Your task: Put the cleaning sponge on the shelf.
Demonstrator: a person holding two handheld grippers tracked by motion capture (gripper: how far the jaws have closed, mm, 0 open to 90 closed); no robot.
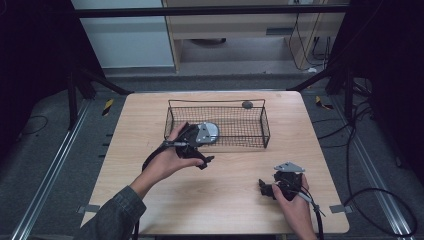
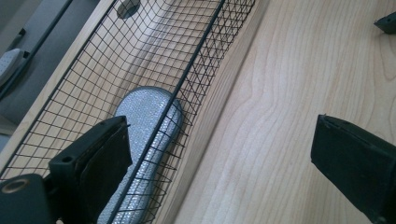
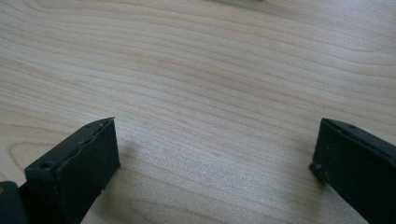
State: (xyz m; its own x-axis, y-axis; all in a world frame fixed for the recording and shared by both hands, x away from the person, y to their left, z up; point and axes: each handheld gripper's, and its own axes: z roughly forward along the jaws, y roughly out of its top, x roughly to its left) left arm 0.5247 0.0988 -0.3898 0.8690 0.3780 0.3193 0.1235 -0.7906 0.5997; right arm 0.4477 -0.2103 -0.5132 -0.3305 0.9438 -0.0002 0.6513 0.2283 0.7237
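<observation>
A silver-grey, glittery flat oval pad (image 2: 147,135) lies inside the black wire basket (image 1: 265,131), flat on its mesh floor in the near left part, close against the near wall. The basket sits at the table's far middle.

This looks like a lab or test room set up for recording, not a home. A small pale wooden tabletop (image 1: 225,200) stands alone on grey carpet (image 1: 45,155), with metal rails (image 1: 50,175) along the floor on both sides. Dark stand legs (image 1: 102,82) marked with yellow-and-black tape (image 1: 107,106) flank it, black cables (image 1: 380,200) loop across the floor, and plain wooden cabinets (image 1: 240,35) line the back wall
</observation>
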